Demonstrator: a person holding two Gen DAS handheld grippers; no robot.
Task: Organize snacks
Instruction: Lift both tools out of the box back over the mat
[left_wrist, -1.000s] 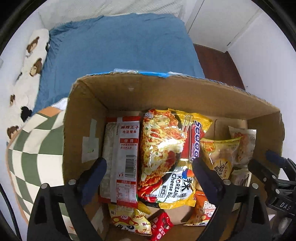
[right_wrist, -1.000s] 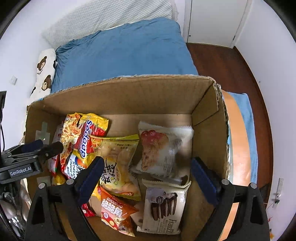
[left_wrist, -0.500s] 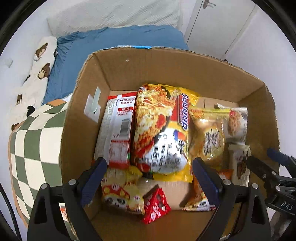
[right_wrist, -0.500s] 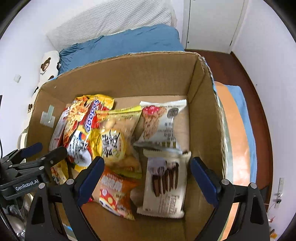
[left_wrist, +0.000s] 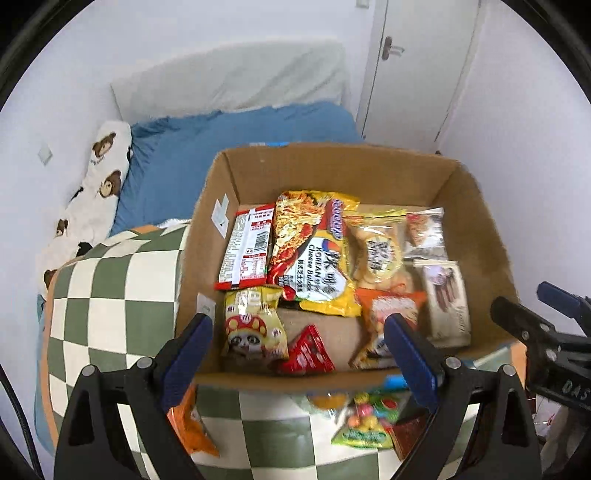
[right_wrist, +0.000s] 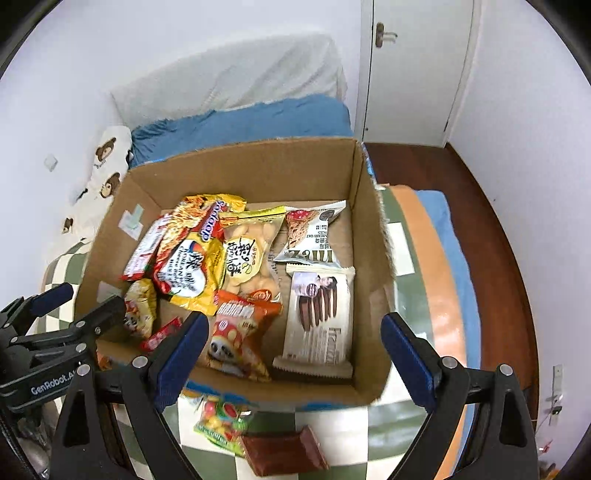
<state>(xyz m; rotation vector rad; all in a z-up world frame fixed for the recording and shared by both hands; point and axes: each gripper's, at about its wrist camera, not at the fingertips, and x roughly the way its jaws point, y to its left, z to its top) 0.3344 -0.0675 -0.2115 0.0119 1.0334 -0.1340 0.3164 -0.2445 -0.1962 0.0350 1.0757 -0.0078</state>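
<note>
A cardboard box (left_wrist: 332, 166) (right_wrist: 258, 166) stands on a green-and-white checked blanket (left_wrist: 110, 288). Inside lie several snack packs: a yellow noodle pack (left_wrist: 314, 258) (right_wrist: 192, 254), a red-and-white pack (left_wrist: 247, 254), a mushroom-print bag (left_wrist: 255, 325), a white chocolate-stick pack (right_wrist: 319, 317). In front of the box lie a colourful candy bag (left_wrist: 365, 421) (right_wrist: 221, 421), a brown packet (right_wrist: 284, 450) and an orange bag (left_wrist: 192, 424). My left gripper (left_wrist: 299, 362) is open and empty above the box's near edge. My right gripper (right_wrist: 295, 358) is open and empty too.
A bed with a blue sheet (left_wrist: 240, 136), a white pillow (right_wrist: 236, 77) and a bear-print cushion (left_wrist: 92, 192) lies behind the box. A white door (right_wrist: 410, 70) and dark wooden floor (right_wrist: 491, 221) are at the right. An orange and blue blanket edge (right_wrist: 439, 280) runs along the right.
Both grippers have drawn back and up from the box, so the whole box and the snacks lying in front of it now show. Both stay open and empty.
</note>
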